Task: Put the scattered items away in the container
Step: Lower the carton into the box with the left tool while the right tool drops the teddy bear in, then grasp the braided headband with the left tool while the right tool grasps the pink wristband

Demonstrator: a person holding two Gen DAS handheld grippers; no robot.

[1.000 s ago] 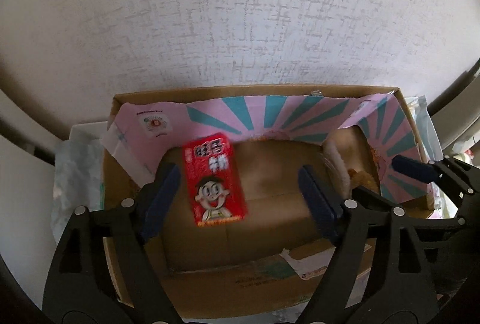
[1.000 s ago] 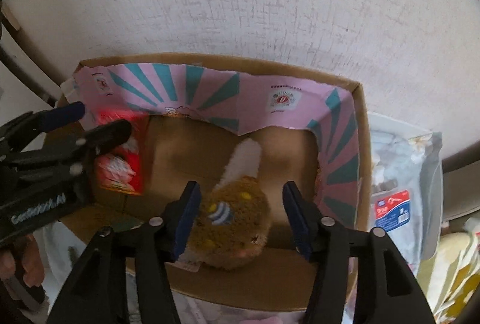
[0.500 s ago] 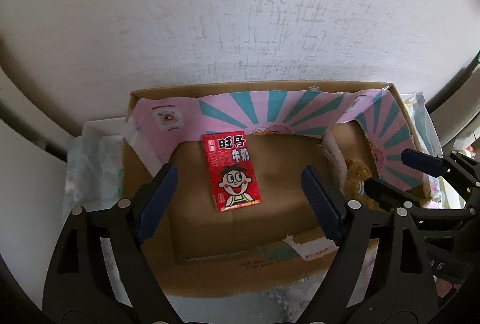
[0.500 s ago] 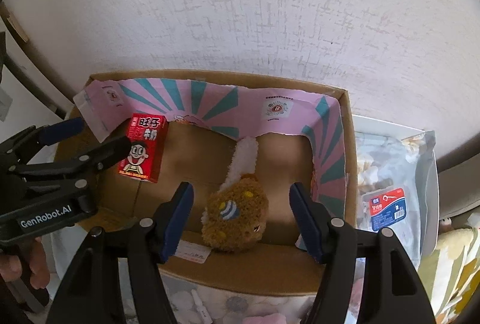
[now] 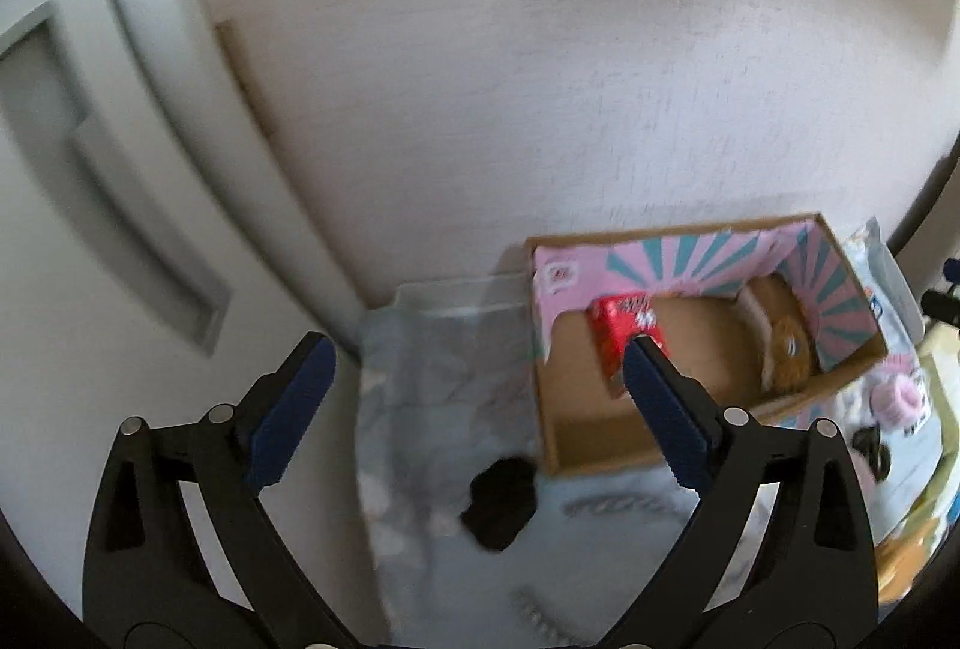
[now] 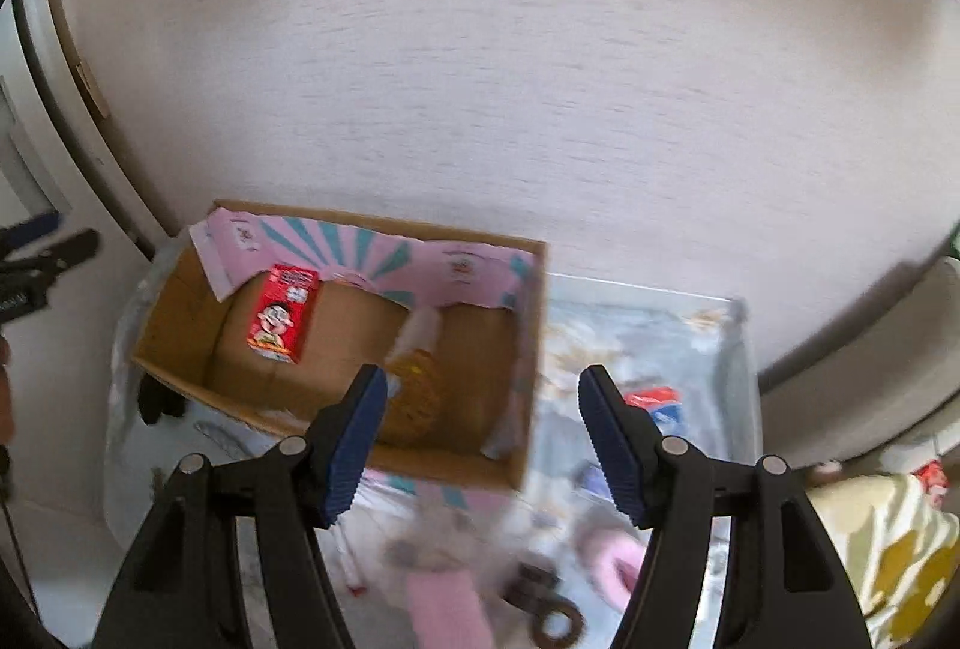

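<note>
Left gripper [image 5: 474, 379] jaws wide apart, empty, over the pale cloth [image 5: 432, 409] left of the cardboard box [image 6: 336, 433]. Black item [image 5: 498, 502] lies just ahead, near the box's corner. Red milk carton [image 6: 282, 313] and brown plush [image 6: 414, 397] sit in the box. Right gripper [image 6: 477, 409] spread, empty, straddling the box's right wall. Wall close behind; blurred pink items [image 6: 444, 607] in front.

Left gripper [image 5: 474, 397] spread wide and empty, left of the cardboard box [image 5: 600, 445].

The box, lined pink and teal, holds a red drink carton [image 5: 624, 331] toward its left and a brown plush toy [image 5: 789, 349] toward its right. A blurred black object [image 5: 501, 508] lies on pale printed plastic [image 5: 438, 397] beside the box's near corner.
</note>
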